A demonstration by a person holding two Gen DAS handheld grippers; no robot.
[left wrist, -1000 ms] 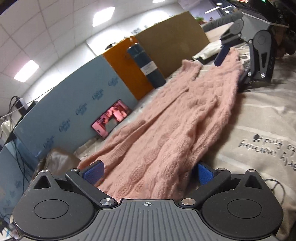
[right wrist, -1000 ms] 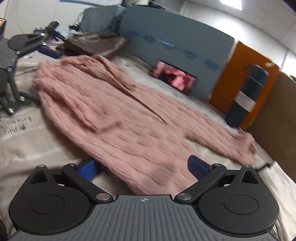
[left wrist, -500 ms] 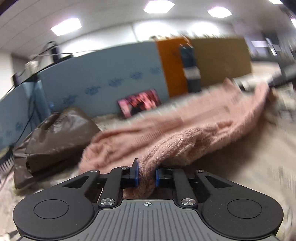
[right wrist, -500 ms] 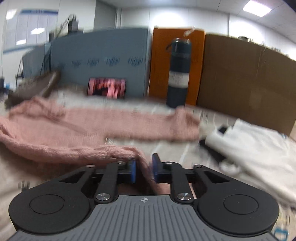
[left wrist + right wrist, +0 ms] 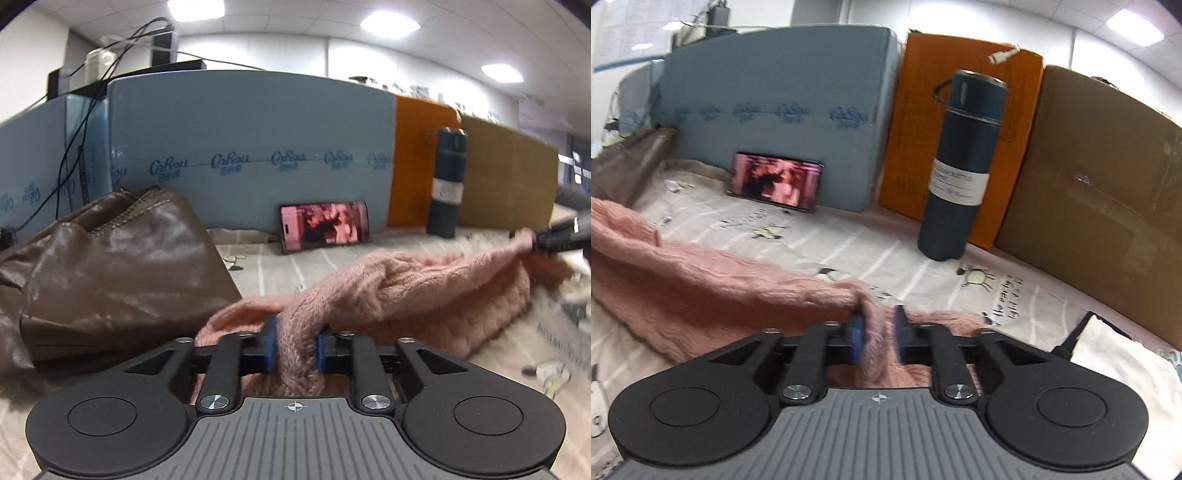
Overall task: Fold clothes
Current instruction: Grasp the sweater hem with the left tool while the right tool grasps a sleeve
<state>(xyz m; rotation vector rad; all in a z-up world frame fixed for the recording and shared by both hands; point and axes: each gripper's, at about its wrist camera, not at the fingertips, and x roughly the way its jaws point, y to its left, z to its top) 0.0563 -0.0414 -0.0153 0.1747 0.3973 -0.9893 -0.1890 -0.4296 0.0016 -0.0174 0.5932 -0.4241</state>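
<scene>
Now both grippers hold the pink sweater (image 5: pixel 424 291) over the printed sheet (image 5: pixel 879 254). Left gripper (image 5: pixel 294 345): its jaws have just been opening a little, yet its blue pads (image 5: pixel 269 343) press a thick bunched fold. Right gripper (image 5: pixel 878 332): its jaws have also just been opening, with knit between the pads; whether both pads press it is hard to tell through the blur. Between them the sweater sags onto the sheet. Behind stand a phone (image 5: pixel 325 226), a dark bottle (image 5: pixel 960 166) and a brown bag (image 5: pixel 110 266).
</scene>
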